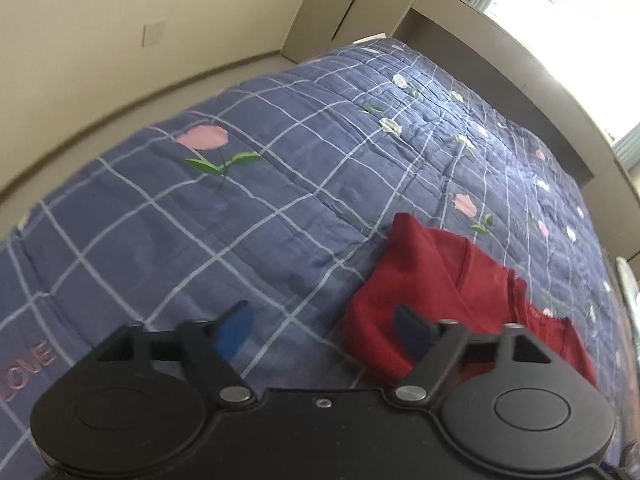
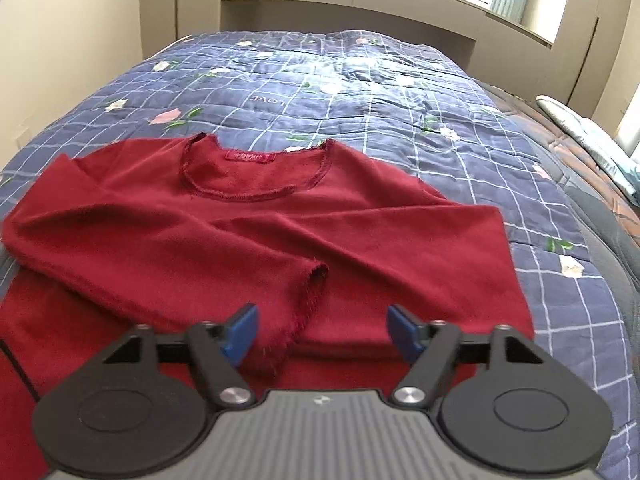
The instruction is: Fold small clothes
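Downward, both the left gripper (image 1: 324, 330) and right gripper (image 2: 322, 330) are angled, jaws spread wide and empty, over the soft red top (image 2: 248, 216) on a quilted checked bedspread (image 2: 360, 92).

- My left gripper (image 1: 324, 330): black body, round hinge discs, silver screws, blue fingertips (image 1: 236, 330).
- My right gripper (image 2: 322, 330): ribbed grey centre plate, black linkage arms, blue pads (image 2: 402, 330).
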